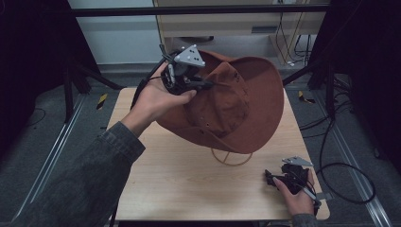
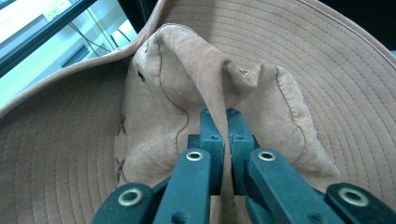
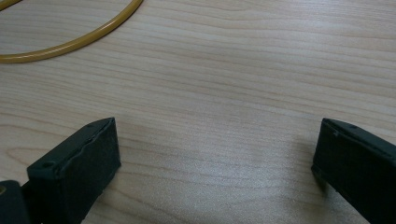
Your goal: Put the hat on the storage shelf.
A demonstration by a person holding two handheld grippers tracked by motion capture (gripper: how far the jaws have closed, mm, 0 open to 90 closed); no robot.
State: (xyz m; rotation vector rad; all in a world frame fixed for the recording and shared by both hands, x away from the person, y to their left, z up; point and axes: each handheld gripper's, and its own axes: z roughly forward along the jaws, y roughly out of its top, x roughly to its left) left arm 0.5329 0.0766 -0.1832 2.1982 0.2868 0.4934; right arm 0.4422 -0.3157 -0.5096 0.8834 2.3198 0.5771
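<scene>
The left gripper is pinching a fold of the brown wide-brimmed hat. The right gripper is resting wide open on the wooden table. No writing is readable.

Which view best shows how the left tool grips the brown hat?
The left gripper view: the left tool has its jaws shut on a pinched fold of the hat crown. The high view shows the whole hat lifted over the table, but the hand hides the pinch. The right gripper view shows tabletop and a yellow ring.
</scene>
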